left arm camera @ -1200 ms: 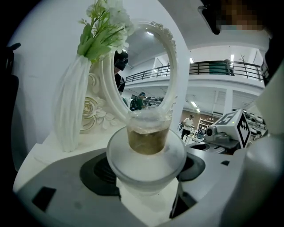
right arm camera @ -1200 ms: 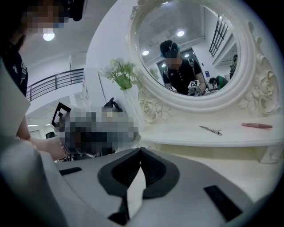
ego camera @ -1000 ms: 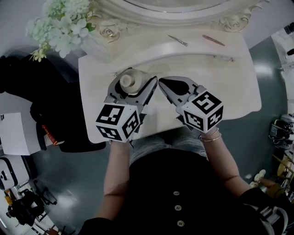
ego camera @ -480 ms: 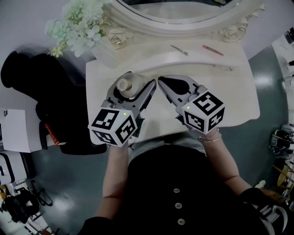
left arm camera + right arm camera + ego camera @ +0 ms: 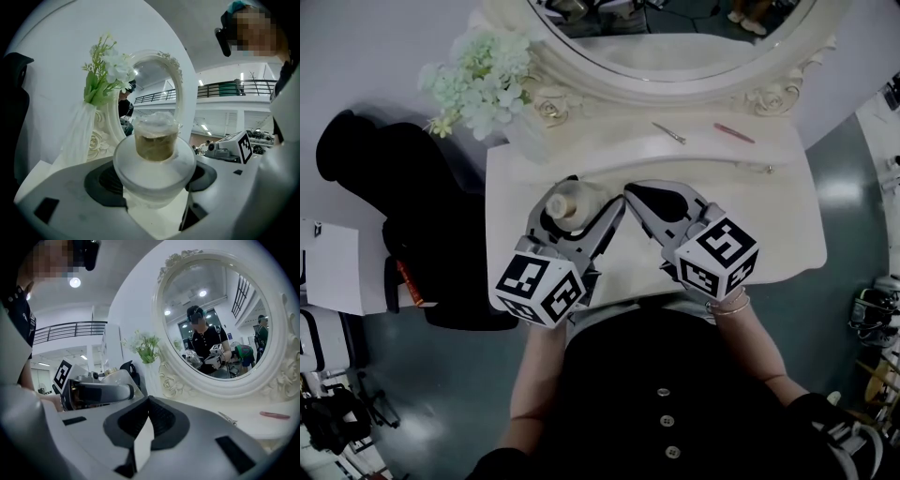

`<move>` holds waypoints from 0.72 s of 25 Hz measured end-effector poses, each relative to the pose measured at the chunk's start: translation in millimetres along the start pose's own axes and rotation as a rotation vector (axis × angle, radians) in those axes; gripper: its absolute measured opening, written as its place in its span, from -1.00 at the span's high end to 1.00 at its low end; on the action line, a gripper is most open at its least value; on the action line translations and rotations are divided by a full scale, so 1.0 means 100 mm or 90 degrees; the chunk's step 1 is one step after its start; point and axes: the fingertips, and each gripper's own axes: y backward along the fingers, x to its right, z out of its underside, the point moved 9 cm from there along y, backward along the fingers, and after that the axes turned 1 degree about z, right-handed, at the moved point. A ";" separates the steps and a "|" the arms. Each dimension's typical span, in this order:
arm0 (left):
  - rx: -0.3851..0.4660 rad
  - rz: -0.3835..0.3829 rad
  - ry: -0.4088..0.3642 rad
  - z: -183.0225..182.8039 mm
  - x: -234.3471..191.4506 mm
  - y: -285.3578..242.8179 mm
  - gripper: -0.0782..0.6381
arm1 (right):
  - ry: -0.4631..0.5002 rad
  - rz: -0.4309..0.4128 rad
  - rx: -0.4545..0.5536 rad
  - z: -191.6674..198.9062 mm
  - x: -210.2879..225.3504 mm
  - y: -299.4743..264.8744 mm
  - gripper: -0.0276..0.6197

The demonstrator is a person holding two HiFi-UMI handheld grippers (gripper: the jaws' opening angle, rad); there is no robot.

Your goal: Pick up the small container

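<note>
The small container [image 5: 565,199] is a frosted white jar with a narrower pale cap. It sits between the jaws of my left gripper [image 5: 581,199], which is shut on its body over the left part of the cream dressing table [image 5: 769,220]. In the left gripper view the container [image 5: 154,161] fills the gap between the fingers [image 5: 101,180]; whether it rests on the table I cannot tell. My right gripper [image 5: 630,191] is just to its right, shut with nothing in it. In the right gripper view the pads [image 5: 161,420] meet, and the left gripper [image 5: 93,392] shows at the left.
A white vase of pale flowers [image 5: 483,80] stands at the table's back left, beside the oval mirror [image 5: 675,37]. A small metal tool [image 5: 669,133] and a red stick [image 5: 734,133] lie on the back shelf. A black chair [image 5: 375,206] is left of the table.
The head view has drifted, so the table now sits lower and further right in the picture. The left gripper stays shut on the container, and the right gripper keeps its place beside it.
</note>
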 end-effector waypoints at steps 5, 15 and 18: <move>0.015 0.014 -0.006 0.04 0.05 -0.01 -0.14 | -0.002 -0.002 0.009 0.01 0.00 0.06 0.91; 0.004 0.024 0.004 0.19 0.05 0.07 -0.14 | -0.014 -0.004 0.002 0.13 0.01 0.16 0.91; 0.005 0.025 0.010 0.23 0.07 0.11 -0.14 | -0.015 -0.001 -0.003 0.17 -0.04 0.17 0.91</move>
